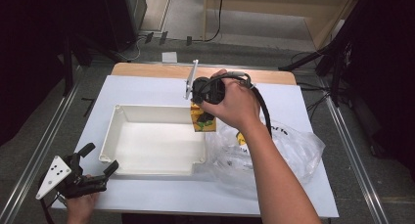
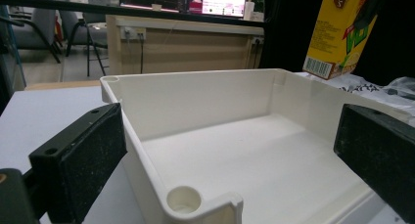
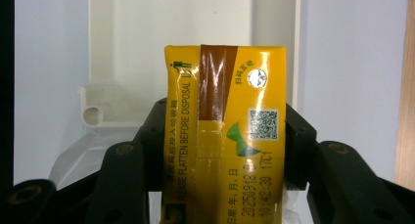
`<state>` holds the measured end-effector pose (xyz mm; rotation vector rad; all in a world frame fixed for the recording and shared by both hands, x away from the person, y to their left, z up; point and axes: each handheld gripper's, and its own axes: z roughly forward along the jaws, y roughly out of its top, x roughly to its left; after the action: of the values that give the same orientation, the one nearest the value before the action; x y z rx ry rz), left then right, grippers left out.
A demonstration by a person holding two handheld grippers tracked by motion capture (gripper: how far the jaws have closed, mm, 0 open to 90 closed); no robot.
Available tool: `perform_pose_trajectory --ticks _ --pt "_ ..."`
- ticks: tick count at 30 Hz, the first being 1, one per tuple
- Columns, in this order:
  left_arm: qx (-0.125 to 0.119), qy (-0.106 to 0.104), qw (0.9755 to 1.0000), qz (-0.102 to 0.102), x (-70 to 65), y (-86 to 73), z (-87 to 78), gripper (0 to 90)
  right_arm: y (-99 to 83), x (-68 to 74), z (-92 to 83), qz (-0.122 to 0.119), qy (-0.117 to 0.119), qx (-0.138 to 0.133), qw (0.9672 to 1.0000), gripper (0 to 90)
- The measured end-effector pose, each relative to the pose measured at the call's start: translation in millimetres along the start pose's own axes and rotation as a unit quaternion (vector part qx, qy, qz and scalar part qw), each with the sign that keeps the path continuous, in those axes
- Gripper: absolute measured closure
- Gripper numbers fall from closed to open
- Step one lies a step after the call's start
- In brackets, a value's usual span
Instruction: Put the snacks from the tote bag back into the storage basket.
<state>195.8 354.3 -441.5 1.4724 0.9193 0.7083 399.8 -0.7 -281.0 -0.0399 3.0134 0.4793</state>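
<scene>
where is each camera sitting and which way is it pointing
High view: above the person's side, looking forward and down at the table; shows both forearms, the left hand-held gripper and the right hand-held gripper.
Left gripper view: rides the left hand-held gripper, looking level into the white tray between its open jaws.
Right gripper view: looks down along jaws clamped on the yellow drink carton.
Shared: tray and carton appear in all three.

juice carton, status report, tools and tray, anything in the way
Right tool shut on juice carton, held above white tray far right corner. Left tool open at tray's near left corner, gripping nothing. Clear plastic bag beside tray; tray interior unobstructed.
</scene>
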Motion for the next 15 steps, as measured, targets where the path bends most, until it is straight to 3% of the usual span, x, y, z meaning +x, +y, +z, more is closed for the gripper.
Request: perform_pose_trajectory --ticks 15 --pt "0.001 -0.001 1.0 0.0 -0.1 0.0 0.1 0.0 12.8 -0.1 7.3 -0.008 0.005 -0.005 0.9999 52.2"
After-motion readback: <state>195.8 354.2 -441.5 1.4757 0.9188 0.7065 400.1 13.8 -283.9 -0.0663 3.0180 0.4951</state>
